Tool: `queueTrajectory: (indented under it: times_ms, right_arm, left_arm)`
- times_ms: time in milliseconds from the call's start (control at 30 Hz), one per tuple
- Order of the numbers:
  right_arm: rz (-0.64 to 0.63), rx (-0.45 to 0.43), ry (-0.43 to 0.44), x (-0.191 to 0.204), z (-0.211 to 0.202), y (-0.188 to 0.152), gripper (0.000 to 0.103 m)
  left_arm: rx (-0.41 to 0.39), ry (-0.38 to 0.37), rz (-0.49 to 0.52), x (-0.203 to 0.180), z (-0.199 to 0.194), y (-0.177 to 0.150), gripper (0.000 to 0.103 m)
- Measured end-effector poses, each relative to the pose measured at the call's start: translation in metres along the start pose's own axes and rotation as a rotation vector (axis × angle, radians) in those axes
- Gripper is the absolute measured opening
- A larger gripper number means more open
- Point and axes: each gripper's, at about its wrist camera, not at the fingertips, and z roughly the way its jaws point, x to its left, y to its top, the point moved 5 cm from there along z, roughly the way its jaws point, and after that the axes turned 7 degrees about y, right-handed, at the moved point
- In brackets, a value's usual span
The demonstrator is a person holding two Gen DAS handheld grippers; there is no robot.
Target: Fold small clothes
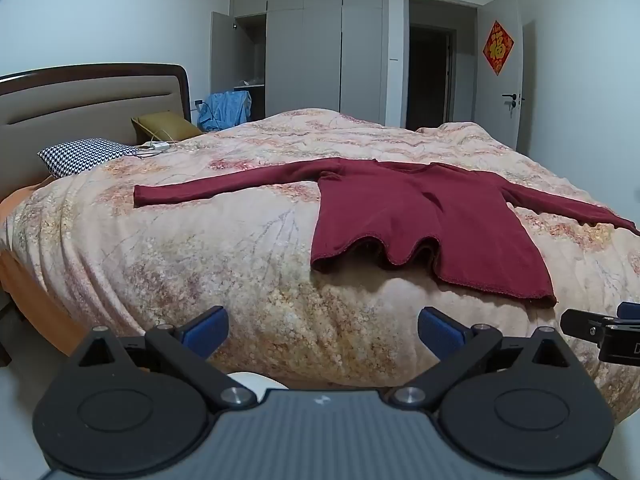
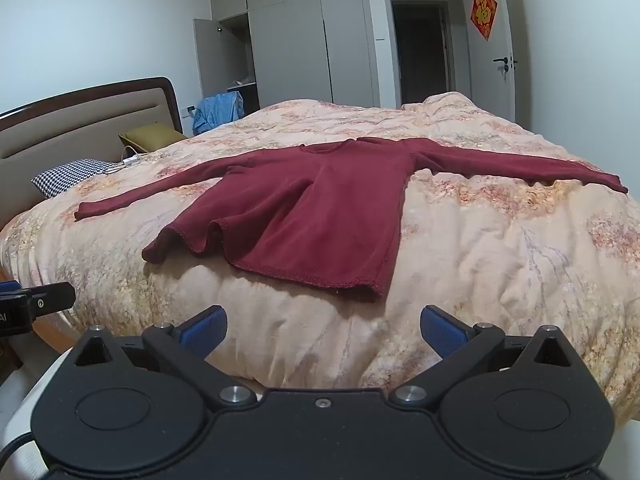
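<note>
Both grippers poised over unfolded sweater

The maroon sweater (image 2: 320, 216) lies flat near the bed's (image 2: 500, 264) front edge, sleeves spread sideways; left gripper (image 1: 323, 330) and right gripper (image 2: 323, 330), jaws wide and empty, face its hem

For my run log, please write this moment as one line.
stage: before first fold | sweater: flat on bed, sleeves out | left claw: open, empty | right claw: open, empty

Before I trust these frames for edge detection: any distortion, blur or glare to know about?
Left wrist view: fisheye bends the headboard and wardrobe, corners vignetted black; maroon sweater sharp, hem shadowed. Right wrist view: same bowing, quilt evenly lit, no glare, no motion blur.
</note>
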Motion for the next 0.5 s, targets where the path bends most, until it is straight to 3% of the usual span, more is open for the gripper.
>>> queueTrajectory:
  times_ms: [500]
  right_arm:
    - [0.007,0.005,-0.001,-0.0014,0.0003,0.0001,0.103]
  left_arm:
    - [0.000,0.002,0.000,0.0022,-0.0013,0.0013,0.103]
